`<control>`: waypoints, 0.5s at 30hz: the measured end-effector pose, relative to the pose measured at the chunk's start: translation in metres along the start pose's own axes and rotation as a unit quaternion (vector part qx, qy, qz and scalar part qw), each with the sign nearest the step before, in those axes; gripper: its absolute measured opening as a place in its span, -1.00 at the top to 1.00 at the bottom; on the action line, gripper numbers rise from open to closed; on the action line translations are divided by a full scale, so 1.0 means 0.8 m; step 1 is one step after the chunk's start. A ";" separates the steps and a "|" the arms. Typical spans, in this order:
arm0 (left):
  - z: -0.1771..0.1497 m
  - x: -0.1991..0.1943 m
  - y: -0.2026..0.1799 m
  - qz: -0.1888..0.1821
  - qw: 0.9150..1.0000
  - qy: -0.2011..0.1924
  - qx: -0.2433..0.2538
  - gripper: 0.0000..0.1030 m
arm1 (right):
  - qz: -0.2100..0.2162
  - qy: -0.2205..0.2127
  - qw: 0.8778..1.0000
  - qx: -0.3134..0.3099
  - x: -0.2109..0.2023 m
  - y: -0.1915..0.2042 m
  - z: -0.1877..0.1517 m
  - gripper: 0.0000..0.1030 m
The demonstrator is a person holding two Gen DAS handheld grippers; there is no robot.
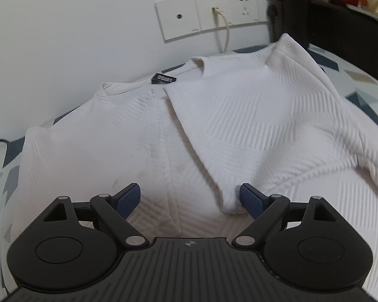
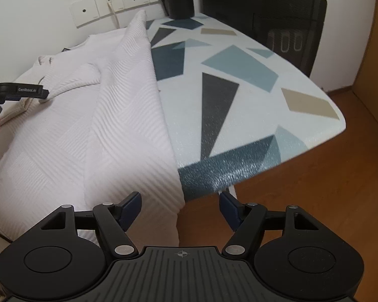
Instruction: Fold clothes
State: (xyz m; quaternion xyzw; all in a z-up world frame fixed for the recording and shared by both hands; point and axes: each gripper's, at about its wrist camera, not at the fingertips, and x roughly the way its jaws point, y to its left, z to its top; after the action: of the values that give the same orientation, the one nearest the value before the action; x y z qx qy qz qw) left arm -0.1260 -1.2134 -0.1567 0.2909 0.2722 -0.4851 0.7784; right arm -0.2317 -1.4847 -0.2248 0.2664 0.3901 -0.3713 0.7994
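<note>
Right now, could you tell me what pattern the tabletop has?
The tabletop: white with blue, grey and tan shapes; right wrist view.

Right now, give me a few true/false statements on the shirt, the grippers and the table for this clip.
1. The left gripper is shut on the sleeve. False: its jaws are open, with the sleeve end lying between them.
2. The right gripper is open, holding nothing. True.
3. The shirt is dark blue. False: it is white, with ribbed texture.
4. The shirt's label is black. True.
5. The table has a geometric pattern. True.
6. The shirt covers the whole table. False: the table's right part is bare.
</note>
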 end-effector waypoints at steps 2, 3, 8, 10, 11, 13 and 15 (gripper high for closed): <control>0.001 -0.008 0.004 -0.004 1.000 -0.007 -0.018 -0.73 | 0.000 0.001 1.000 0.005 0.001 -0.002 0.001 -0.27; 0.003 -0.013 0.008 -0.008 0.999 -0.012 -0.033 -0.73 | 0.001 -0.001 1.000 0.006 0.001 -0.002 0.002 -0.27; -0.009 -0.066 0.026 -0.017 0.997 -0.044 -0.059 -0.73 | 0.020 -0.017 1.000 -0.009 -0.004 0.001 0.011 -0.32; -0.026 -0.087 0.039 -0.011 0.996 -0.042 -0.073 -0.75 | 0.031 -0.024 0.999 -0.017 -0.005 0.001 0.017 -0.34; -0.035 -0.097 0.045 -0.008 0.996 -0.041 -0.080 -0.77 | 0.035 -0.028 0.999 -0.021 -0.006 0.001 0.019 -0.35; -0.054 -0.118 0.059 0.000 0.995 -0.038 -0.095 -0.77 | 0.047 -0.034 0.998 -0.031 -0.007 0.002 0.025 -0.44; -0.081 -0.138 0.076 0.013 0.993 -0.032 -0.116 -0.78 | 0.058 -0.041 0.997 -0.044 -0.008 0.001 0.030 -0.53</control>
State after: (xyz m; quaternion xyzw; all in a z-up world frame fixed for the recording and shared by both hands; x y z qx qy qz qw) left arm -0.1214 -1.0792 -0.1117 0.1862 0.2984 -0.4491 0.8213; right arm -0.2232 -1.4987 -0.2063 0.2383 0.3571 -0.3172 0.8457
